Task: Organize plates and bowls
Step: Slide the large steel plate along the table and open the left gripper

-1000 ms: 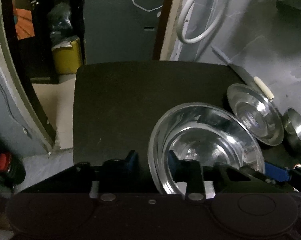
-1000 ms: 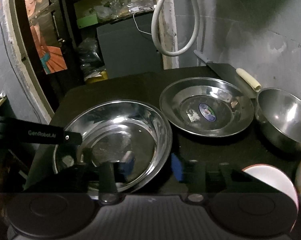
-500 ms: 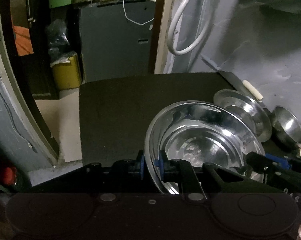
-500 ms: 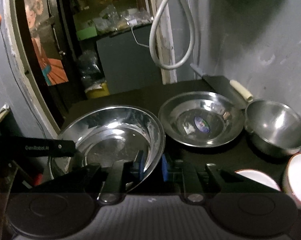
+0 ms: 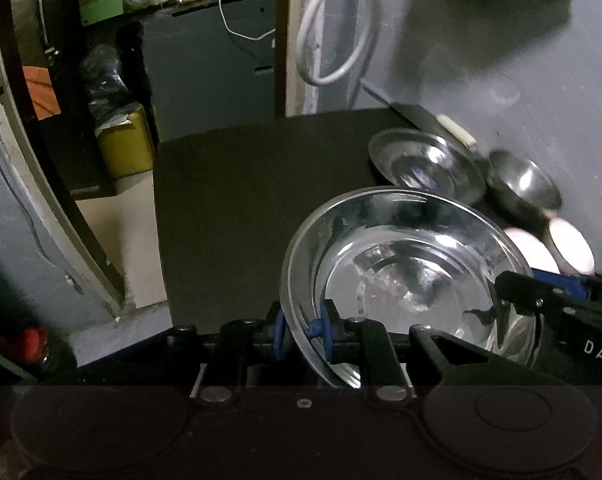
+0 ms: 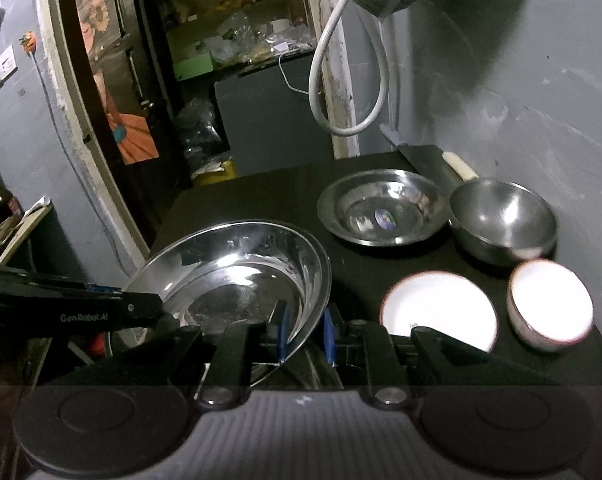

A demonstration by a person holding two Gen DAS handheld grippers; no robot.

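We see a silvery, mirror-bright steel basin (image 6: 237, 276) above a matte black table (image 5: 237, 200). Blue pads (image 6: 285, 328) line the black gripper fingers. A silver plate (image 6: 381, 212) carries a small blue-and-white sticker; two bowls (image 6: 549, 304) glow white inside. Beyond, a yellow bin (image 5: 127, 152) and a white hose (image 6: 341, 80).
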